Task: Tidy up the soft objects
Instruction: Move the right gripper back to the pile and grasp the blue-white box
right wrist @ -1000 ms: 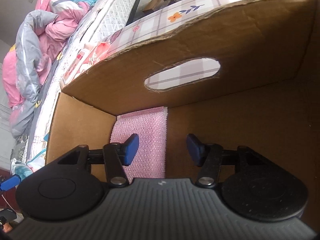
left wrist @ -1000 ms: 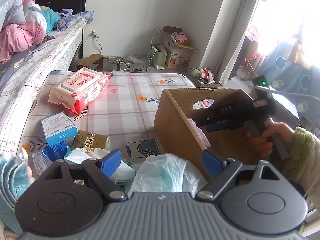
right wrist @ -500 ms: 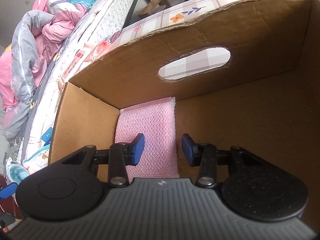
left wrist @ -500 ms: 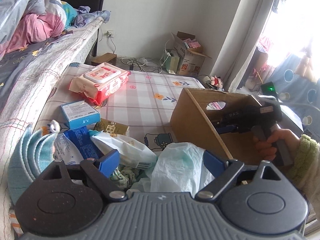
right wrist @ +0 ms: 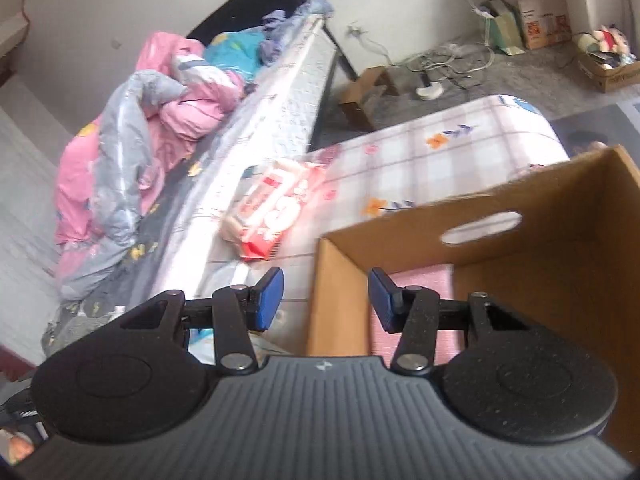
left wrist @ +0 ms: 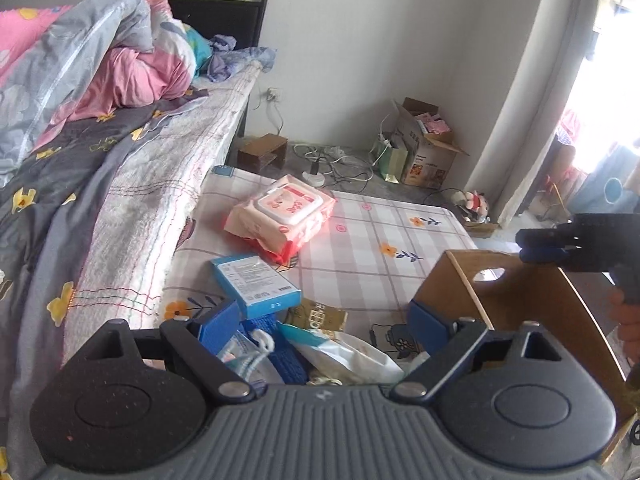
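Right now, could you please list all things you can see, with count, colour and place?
cardboard box: one, brown, on the table, right side
pink pad: one, inside the box
wipes pack: one, pink and white, middle of the table
blue carton: one, near the table's front
plastic bags: a few, white, front pile
quilt: one, pink and grey, on the bed
left hand-held gripper: open, empty
right hand-held gripper: opening, empty

Ahead of the left tongs (left wrist: 324,322) on the desk (left wrist: 360,232) lay one pink wipes pack (left wrist: 282,210) and one blue carton (left wrist: 256,284). One cardboard box (right wrist: 520,264) stood under the right tongs (right wrist: 326,300), with one pink pad (right wrist: 416,284) inside. Two tongs were in view.
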`<state>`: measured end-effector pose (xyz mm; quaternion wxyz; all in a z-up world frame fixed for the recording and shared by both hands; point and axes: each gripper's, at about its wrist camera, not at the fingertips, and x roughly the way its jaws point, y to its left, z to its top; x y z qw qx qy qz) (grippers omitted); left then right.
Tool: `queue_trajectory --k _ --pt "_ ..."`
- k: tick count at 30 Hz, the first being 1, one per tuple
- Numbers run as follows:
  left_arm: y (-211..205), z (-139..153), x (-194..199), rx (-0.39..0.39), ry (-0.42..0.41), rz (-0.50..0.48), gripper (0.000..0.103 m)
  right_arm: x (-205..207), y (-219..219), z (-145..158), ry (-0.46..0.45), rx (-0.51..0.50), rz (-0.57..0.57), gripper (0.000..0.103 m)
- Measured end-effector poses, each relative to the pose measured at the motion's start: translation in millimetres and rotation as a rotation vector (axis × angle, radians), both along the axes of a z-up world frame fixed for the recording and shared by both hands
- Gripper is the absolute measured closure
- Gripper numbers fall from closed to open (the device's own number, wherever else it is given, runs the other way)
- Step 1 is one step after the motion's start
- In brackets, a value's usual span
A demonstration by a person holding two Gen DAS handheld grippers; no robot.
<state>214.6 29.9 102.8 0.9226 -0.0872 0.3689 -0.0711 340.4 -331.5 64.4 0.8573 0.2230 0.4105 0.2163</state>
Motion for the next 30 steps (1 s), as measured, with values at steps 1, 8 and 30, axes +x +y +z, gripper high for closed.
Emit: queue_trajectory --k 1,8,30 --pt "7.2 -0.4 11.9 -0.008 0.031 0.005 0.012 2.8 14.1 8.1 -0.002 0.016 0.032 0.057" --pt "44.1 -37.5 95.9 -0.094 0.282 0.096 0.033 56.7 132.2 5.4 0.156 0.064 0.198 0.057" --pt "64.9 -137.0 196.9 -0.229 0.541 0.123 0.048 175.6 242.6 -151.0 0.511 0.023 0.205 0.075"
